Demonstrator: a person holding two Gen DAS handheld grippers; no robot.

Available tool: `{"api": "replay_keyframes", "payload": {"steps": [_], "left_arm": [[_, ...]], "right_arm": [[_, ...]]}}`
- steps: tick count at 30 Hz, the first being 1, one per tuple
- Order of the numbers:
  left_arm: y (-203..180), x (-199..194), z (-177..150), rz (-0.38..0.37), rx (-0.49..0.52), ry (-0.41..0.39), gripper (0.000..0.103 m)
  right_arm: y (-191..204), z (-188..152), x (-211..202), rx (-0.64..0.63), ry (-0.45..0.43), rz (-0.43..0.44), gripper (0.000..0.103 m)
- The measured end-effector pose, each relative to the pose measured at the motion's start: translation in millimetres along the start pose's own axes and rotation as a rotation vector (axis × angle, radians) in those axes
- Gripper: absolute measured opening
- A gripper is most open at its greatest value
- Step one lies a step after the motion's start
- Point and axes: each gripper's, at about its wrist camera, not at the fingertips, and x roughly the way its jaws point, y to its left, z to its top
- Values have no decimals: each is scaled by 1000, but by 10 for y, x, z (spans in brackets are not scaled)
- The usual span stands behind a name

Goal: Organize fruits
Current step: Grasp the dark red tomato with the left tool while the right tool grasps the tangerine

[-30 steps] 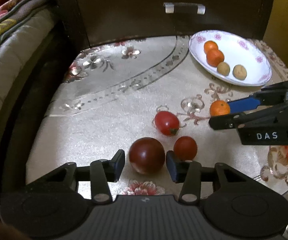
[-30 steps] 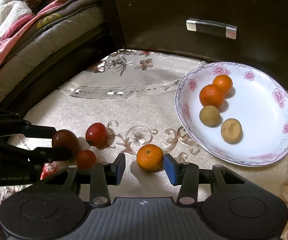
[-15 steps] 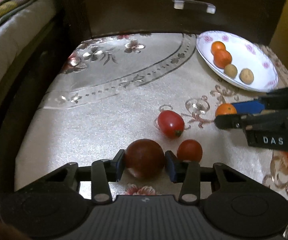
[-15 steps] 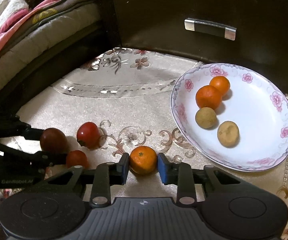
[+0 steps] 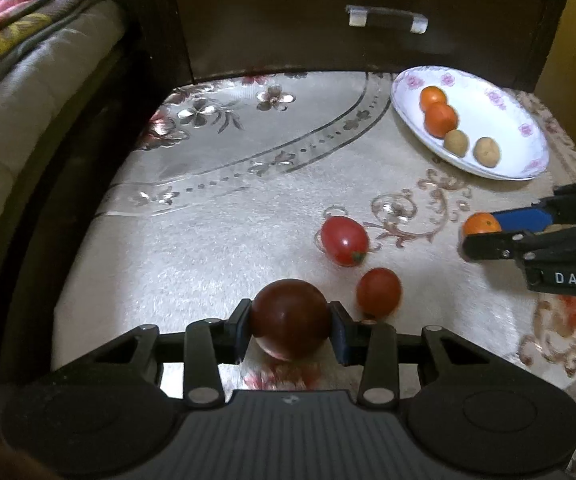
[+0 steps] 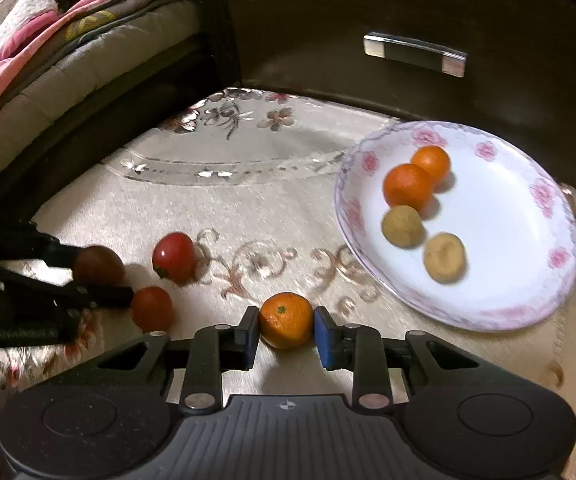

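Observation:
My left gripper (image 5: 290, 330) is shut on a dark red plum (image 5: 290, 322), held just above the patterned cloth. Two red tomatoes (image 5: 344, 240) (image 5: 379, 292) lie right of it on the cloth. My right gripper (image 6: 285, 334) is shut on a small orange (image 6: 285, 320), also seen in the left wrist view (image 5: 481, 226). A white floral plate (image 6: 508, 248) at the right holds two oranges (image 6: 408, 186) and two brown fruits (image 6: 444, 257). The left gripper shows in the right wrist view (image 6: 99, 280) with the plum (image 6: 97, 266).
A dark wooden drawer front with a metal handle (image 6: 414, 54) stands behind the table. A cushioned bed edge (image 5: 15, 92) with blankets runs along the left. The cloth (image 5: 227, 184) between the tomatoes and the drawer is bare.
Both grippers closed on their fruits: the left on the plum, the right on the orange. Both have lifted slightly and the views shifted.

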Motion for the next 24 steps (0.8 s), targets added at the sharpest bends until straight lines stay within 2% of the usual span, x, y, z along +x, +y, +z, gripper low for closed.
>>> {"api": "replay_keyframes", "payload": {"steps": [5, 11, 15, 24], "left_arm": [[-210, -198, -110, -60, 37, -7, 47], [-619, -240, -326, -139, 144, 31, 47], [-764, -183, -379, -153, 186, 54, 47], [-820, -86, -423, -150, 221, 60, 48]], "right_arm": [[31, -144, -273, 10, 15, -5, 22], [176, -518, -483, -22, 97, -23, 22], [166, -756, -530, -18, 140, -39, 23], [118, -759, -506, -11, 115, -23, 24]]}}
